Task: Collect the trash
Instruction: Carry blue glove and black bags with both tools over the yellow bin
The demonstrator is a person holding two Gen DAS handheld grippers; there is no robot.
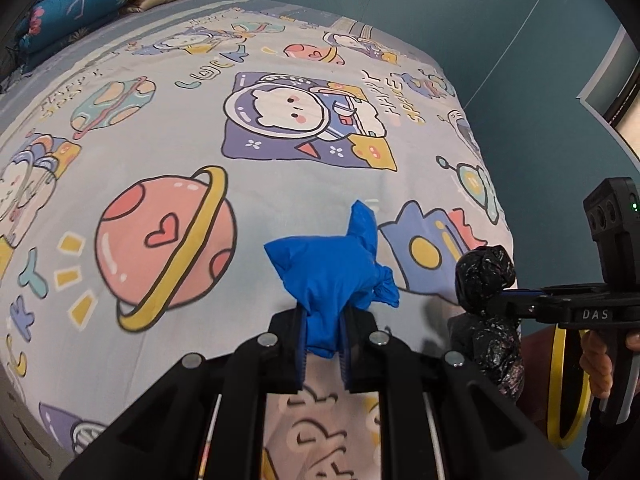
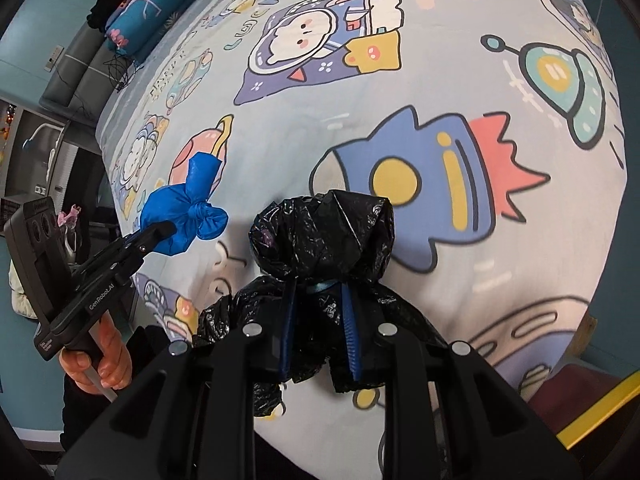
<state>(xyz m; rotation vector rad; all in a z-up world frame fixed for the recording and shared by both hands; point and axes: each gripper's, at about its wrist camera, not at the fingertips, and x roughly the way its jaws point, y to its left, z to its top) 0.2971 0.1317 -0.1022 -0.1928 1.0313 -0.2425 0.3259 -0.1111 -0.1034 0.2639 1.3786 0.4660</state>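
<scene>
The left gripper (image 1: 323, 354) is clamping a knotted blue bag (image 1: 328, 268), its jaws pinched nearly together on the bag's lower fold, with the knot hanging off to the right. The right gripper (image 2: 320, 344) is holding a black bag (image 2: 320, 232) at its tied neck, jaws narrow around the cinched plastic and a bit of blue ribbon, the bulk puffing out above the fingers (image 2: 351, 332) and more drooping below. Both bags are hanging clear above the bed (image 1: 280, 192), near its foot edge. A hand (image 2: 102, 364) is gripping the left handle.

The step in hand looks like carrying both bags off to a bin, which is not in view. Doing it well probably means keeping both grips firm, since thin plastic slips easily. It also helps to be lifting smoothly and keeping the two bags apart, so that the drooping black plastic is not snagging on the sheet.

Beyond lie the cartoon sheet (image 2: 460, 92), then folded quilts (image 1: 80, 4) at the head.
</scene>
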